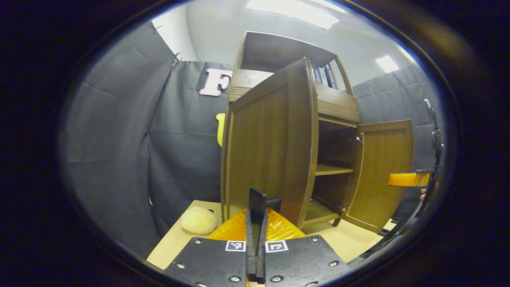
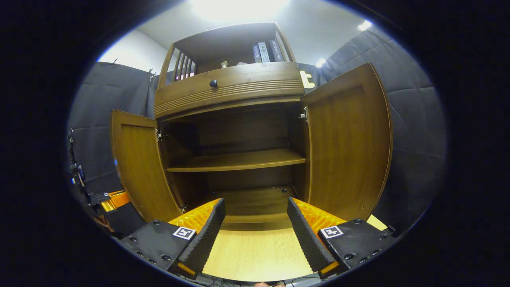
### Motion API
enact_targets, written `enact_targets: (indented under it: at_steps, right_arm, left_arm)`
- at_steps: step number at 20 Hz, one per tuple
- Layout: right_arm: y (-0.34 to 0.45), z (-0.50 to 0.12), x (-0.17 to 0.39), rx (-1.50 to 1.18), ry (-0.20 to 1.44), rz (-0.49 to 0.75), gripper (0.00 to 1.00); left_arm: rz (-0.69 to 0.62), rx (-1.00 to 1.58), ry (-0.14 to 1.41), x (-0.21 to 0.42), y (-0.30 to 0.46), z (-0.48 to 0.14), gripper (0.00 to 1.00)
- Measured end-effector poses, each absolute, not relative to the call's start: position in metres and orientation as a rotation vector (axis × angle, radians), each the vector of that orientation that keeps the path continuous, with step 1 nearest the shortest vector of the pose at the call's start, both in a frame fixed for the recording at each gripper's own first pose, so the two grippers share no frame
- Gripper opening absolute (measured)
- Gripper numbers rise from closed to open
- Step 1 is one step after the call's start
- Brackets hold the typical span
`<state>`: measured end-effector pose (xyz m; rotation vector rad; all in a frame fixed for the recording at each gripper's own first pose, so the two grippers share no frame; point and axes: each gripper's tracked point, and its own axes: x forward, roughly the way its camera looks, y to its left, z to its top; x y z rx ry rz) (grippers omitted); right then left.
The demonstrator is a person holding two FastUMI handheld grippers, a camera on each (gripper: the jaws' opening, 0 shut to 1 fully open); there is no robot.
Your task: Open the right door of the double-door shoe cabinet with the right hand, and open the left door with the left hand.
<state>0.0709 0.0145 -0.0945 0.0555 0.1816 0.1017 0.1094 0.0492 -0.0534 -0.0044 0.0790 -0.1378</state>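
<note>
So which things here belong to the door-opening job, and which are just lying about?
Job: shoe cabinet; left door, open; right door, open; left tool, closed; right tool, open.

Lying about: round beige puff on the table; books on the top shelf.

Recording booth: black cloth walls (image 1: 119, 131), office ceiling lights (image 1: 295, 12), wooden cabinet (image 2: 239, 91) on table (image 2: 255, 251).

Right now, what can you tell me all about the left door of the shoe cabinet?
The left door is brown wood with a sunken panel and a plain frame. It stands swung wide open, upright, held by hinges to the shoe cabinet. Its bottom sits just above the pale table. In the left gripper view, the left gripper is shut just before its edge.
</note>
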Motion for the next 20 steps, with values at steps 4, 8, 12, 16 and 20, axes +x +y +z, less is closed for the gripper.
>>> enact_targets:
  at_steps: [4, 8, 12, 16, 20]
  right_arm:
    - [0.014, -0.094, 0.072, 0.036, 0.171, 0.112, 0.93]
    - [0.01, -0.092, 0.073, 0.004, 0.159, 0.122, 0.98]
    - [0.007, -0.086, 0.071, -0.005, 0.161, 0.092, 0.98]
    - [-0.014, -0.069, 0.075, -0.026, 0.143, 0.045, 0.98]
    - [-0.032, -0.06, 0.081, -0.023, 0.122, 0.019, 0.92]
  left_arm:
    - [-0.162, 0.017, 0.052, 0.11, 0.065, -0.049, 0.02]
    - [-0.185, 0.024, 0.06, 0.111, 0.08, -0.049, 0.02]
    - [-0.211, 0.023, 0.059, 0.109, 0.078, -0.05, 0.02]
    - [-0.202, 0.032, 0.056, 0.11, 0.085, -0.049, 0.01]
    - [-0.156, -0.02, 0.056, 0.101, 0.085, -0.044, 0.02]
